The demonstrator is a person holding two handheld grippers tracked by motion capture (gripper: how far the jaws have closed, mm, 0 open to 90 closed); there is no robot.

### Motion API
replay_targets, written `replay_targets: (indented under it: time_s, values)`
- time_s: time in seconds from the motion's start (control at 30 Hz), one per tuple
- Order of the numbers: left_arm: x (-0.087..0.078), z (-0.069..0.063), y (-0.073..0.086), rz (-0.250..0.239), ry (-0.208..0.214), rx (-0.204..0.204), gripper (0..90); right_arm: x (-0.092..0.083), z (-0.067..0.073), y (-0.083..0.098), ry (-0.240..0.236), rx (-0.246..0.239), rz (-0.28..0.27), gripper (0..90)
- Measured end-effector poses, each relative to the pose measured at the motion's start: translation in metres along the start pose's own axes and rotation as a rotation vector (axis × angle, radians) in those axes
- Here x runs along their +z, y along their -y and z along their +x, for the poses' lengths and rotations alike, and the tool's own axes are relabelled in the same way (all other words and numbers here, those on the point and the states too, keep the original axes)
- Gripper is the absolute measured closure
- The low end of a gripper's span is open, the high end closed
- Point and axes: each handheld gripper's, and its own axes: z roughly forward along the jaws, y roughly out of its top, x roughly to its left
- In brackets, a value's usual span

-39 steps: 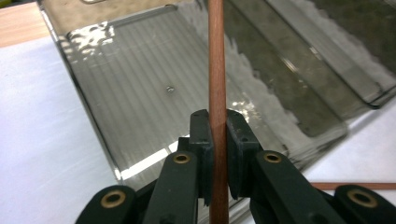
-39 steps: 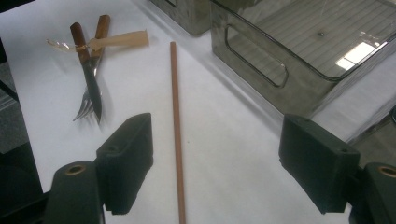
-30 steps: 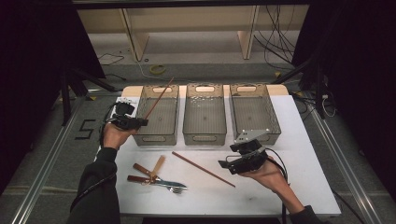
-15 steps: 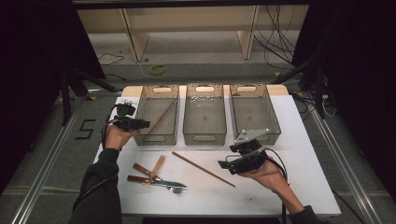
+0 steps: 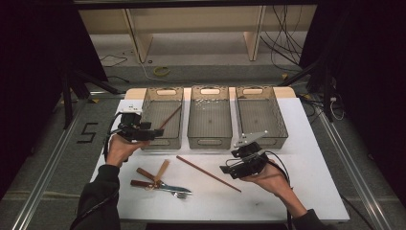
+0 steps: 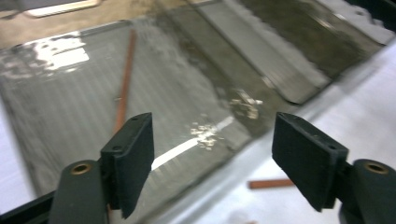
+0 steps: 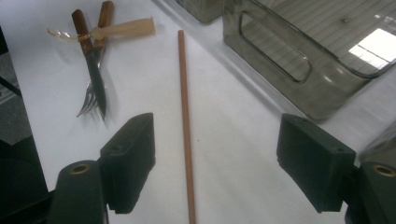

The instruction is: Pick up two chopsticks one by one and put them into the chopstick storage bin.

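Chopstick (image 5: 168, 118) in the left bin (image 5: 152, 129), one of a pair of reddish-brown sticks: it lies aslant inside the smoky transparent container, its upper end toward the bin's right wall, and appears in the left gripper view (image 6: 124, 84) on the ribbed floor beyond the jaws; left gripper (image 5: 154, 132) held at the near left corner of that bin, its jaws having just been opening and now standing wide apart with nothing between them, the pads clear of the stick (image 6: 212, 154); second chopstick (image 5: 208, 173) flat on the white table (image 5: 306, 158), running diagonally from just before the middle bin (image 5: 209, 117) toward the right gripper (image 5: 225, 168); in the right gripper view that stick (image 7: 185, 116) runs lengthwise between the spread jaws, below the pads, which do not press on it; right gripper (image 7: 215, 163) thus spread and holding nothing; right bin (image 5: 261, 112) beside the middle one, the three in a row at the far edge; cutlery cluster near the left forearm: wooden-handled knife (image 5: 148, 184) and fork (image 5: 179, 193) crossed, a pale-handled utensil (image 5: 162, 170) across them, well apart from both grippers.
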Motion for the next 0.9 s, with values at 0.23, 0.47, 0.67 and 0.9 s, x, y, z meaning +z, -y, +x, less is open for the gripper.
replay_targets:
  time_s: [0.23, 0.47, 0.67, 0.9]
  values:
    - [-0.004, -0.023, 0.007, -0.005, 0.054, 0.082, 22.6, 0.019, 0.006, -0.006, -0.004, -0.036, 0.102, 35.9]
    - [-0.014, -0.042, 0.015, -0.037, 0.12, 0.113, 19.9, 0.035, 0.008, -0.009, -0.011, -0.06, 0.187, 43.5]
    - [-0.017, -0.055, 0.02, -0.042, 0.139, 0.141, 17.8, 0.048, 0.005, -0.01, -0.023, -0.062, 0.234, 48.8]
    - [-0.021, -0.068, 0.023, -0.053, 0.158, 0.176, 17.4, 0.062, 0.008, -0.01, -0.02, -0.08, 0.298, 54.6]
